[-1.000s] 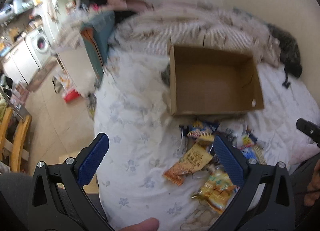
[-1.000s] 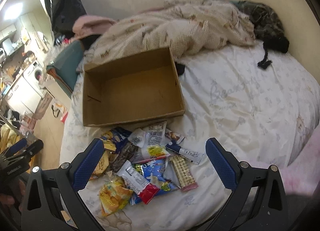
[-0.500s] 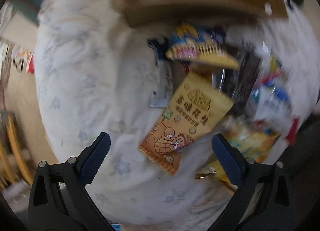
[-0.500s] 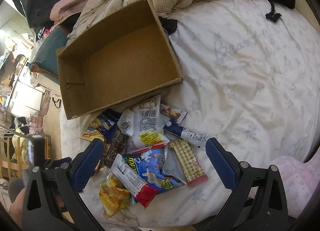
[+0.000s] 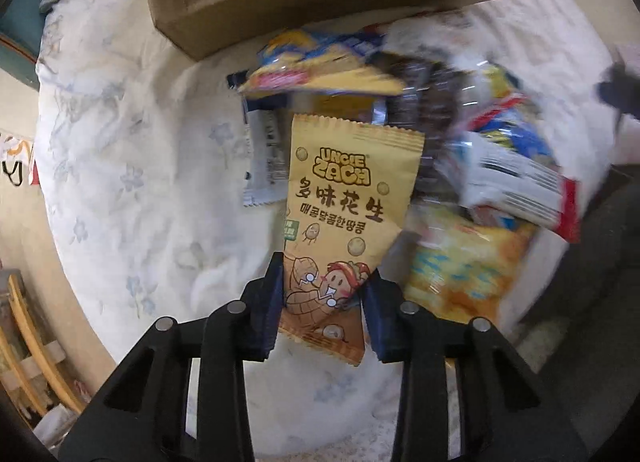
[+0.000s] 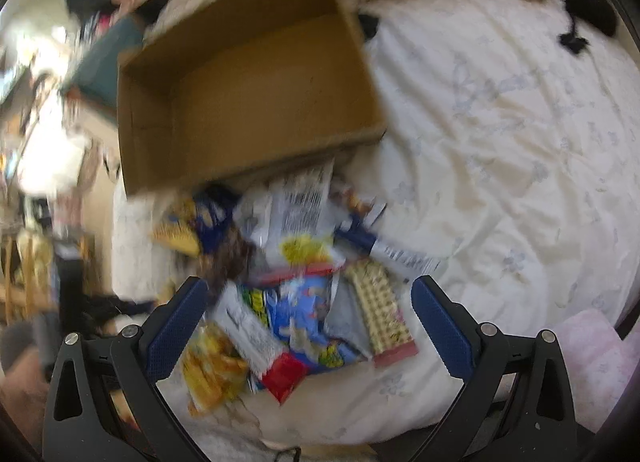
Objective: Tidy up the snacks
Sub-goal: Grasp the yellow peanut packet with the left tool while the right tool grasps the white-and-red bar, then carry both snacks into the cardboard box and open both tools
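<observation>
Holding one item: peanut packet (image 5: 344, 222), orange, pinched by its bottom end between the pads of my left tongs (image 5: 322, 302), which are pressed in on it from both sides. Most of the packet's length stands free above the grip, toward 12 o'clock.

Item: my right tongs (image 6: 310, 322), spread wide, nothing between the fingers, hovering over the snack pile (image 6: 288, 286).

Item: cardboard box (image 6: 248, 94), open-topped, nothing visible inside it, lying on the white bedsheet (image 6: 500, 142). In the right wrist view it sits at 11 o'clock from the pile, its near wall touching or just beside the topmost wrappers.

Item: remaining snacks, overlapping loosely: a yellow crinkly bag (image 6: 212, 370) at 7 o'clock of the pile, a blue bag (image 6: 304, 314) in the middle, a checked bar (image 6: 380, 314) at 4 o'clock. Blur hides finer detail.

Risks noted:
- My grip is on the packet's end only, on slick film. I judge a quick swing toward the box could let it slide out or pivot.
- The free upper end may catch the box's near wall and fold rather than clear it.
- The bed is soft; a push on the box could shift or tip it.
- My right tongs, if lowered, may close on two overlapping wrappers at once.
</observation>
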{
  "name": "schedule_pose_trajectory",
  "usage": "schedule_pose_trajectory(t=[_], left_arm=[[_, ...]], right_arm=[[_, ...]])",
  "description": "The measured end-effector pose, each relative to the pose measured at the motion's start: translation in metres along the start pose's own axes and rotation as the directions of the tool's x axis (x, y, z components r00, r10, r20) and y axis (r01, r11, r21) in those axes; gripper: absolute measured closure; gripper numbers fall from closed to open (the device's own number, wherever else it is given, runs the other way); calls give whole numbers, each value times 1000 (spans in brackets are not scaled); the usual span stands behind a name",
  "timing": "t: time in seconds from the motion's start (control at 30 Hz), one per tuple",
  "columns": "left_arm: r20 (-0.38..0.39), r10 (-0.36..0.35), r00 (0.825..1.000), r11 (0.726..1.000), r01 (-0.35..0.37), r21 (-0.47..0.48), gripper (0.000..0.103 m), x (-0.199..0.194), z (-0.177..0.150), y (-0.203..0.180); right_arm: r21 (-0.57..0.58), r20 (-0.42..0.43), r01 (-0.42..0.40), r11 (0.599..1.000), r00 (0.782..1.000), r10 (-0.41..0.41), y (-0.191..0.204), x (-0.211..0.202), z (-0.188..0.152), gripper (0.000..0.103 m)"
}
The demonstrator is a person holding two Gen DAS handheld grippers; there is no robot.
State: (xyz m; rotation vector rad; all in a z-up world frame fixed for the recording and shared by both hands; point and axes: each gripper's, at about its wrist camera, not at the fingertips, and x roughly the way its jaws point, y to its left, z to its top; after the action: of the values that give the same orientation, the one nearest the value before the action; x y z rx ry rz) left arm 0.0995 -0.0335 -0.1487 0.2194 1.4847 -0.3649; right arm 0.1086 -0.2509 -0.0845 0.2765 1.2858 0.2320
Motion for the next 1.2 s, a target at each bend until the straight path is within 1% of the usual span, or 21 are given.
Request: schedule_pose_trajectory(t=[0.03, 0.1, 0.17, 0.2, 0.23, 0.3, 0.33, 0.43, 0.47, 0.53, 0.6, 0.63, 0.7, 0.73, 0.77, 0.8, 0.87, 0.97, 1.03, 1.07, 1.2], left_arm=[[14, -1, 1000, 1000, 1, -2, 71, -10, -5, -1], [40, -12, 999, 1000, 13, -27, 71, -27, -16, -1], [58, -25, 998, 997, 29, -76, 71, -42, -26, 2], [72, -36, 997, 993, 44, -107, 71, -49, -31, 6], [79, -41, 996, 988, 52, -142, 72, -60, -35, 14], [107, -53, 993, 973, 76, -218, 71, -73, -52, 33], [120, -50, 991, 966, 78, -248, 72, -77, -55, 40], [163, -37, 986, 954, 83, -287, 71, -89, -65, 57], [171, -36, 985, 952, 86, -295, 71, -93, -69, 59], [178, -40, 983, 947, 94, -306, 71, -91, -66, 71], [180, -32, 983, 946, 88, -313, 71, -84, -53, 65], [181, -30, 983, 945, 87, -315, 71, -80, -49, 62], [186, -31, 982, 944, 91, -318, 71, -77, -44, 58], [186, -34, 982, 944, 93, -316, 71, -76, -42, 58], [188, -35, 982, 945, 93, -314, 71, -75, -39, 57], [192, -29, 981, 946, 90, -313, 71, -75, -39, 57], [206, -15, 979, 947, 80, -311, 71, -77, -37, 54], [232, 2, 973, 943, 75, -325, 71, -83, -37, 56], [254, 25, 967, 938, 65, -341, 71, -88, -36, 58], [262, 37, 964, 936, 59, -347, 72, -91, -36, 58], [298, 57, 953, 929, 59, -366, 72, -100, -32, 57]], right_arm=[[-42, -34, 20, 999, 999, -22, 7, 8, -3, 0], [-138, -74, 17, 990, 997, -28, 25, 17, -9, 5], [-218, -93, 2, 976, 995, -23, 40, 21, -14, 16], [-277, -102, 9, 961, 994, -39, 50, 24, -19, 18], [-316, -104, 26, 948, 993, -61, 57, 28, -23, 21], [-387, -108, 67, 920, 987, -117, 68, 37, -29, 29], [-421, -117, 86, 903, 982, -148, 73, 44, -33, 33], [-474, -133, 128, 871, 968, -215, 79, 58, -39, 39], [-488, -131, 139, 861, 964, -230, 80, 61, -41, 39], [-515, -126, 152, 844, 960, -250, 83, 66, -43, 39], [-530, -115, 168, 831, 957, -267, 85, 71, -44, 46], [-533, -119, 165, 830, 957, -266, 85, 72, -44, 52], [-531, -123, 146, 835, 961, -246, 86, 72, -44, 60], [-536, -120, 141, 832, 963, -240, 87, 70, -45, 69], [-531, -112, 135, 836, 967, -227, 87, 67, -44, 70], [-514, -113, 119, 849, 972, -205, 86, 65, -42, 70], [-453, -115, 64, 889, 985, -129, 81, 51, -32, 70], [-360, -87, -18, 933, 996, -14, 69, 27, -21, 70], [-310, -51, -68, 948, 997, 55, 63, 9, -13, 70], [-295, -35, -82, 952, 997, 75, 61, 4, -12, 70], [-261, 56, -98, 960, 992, 116, 61, -17, -5, 70]])
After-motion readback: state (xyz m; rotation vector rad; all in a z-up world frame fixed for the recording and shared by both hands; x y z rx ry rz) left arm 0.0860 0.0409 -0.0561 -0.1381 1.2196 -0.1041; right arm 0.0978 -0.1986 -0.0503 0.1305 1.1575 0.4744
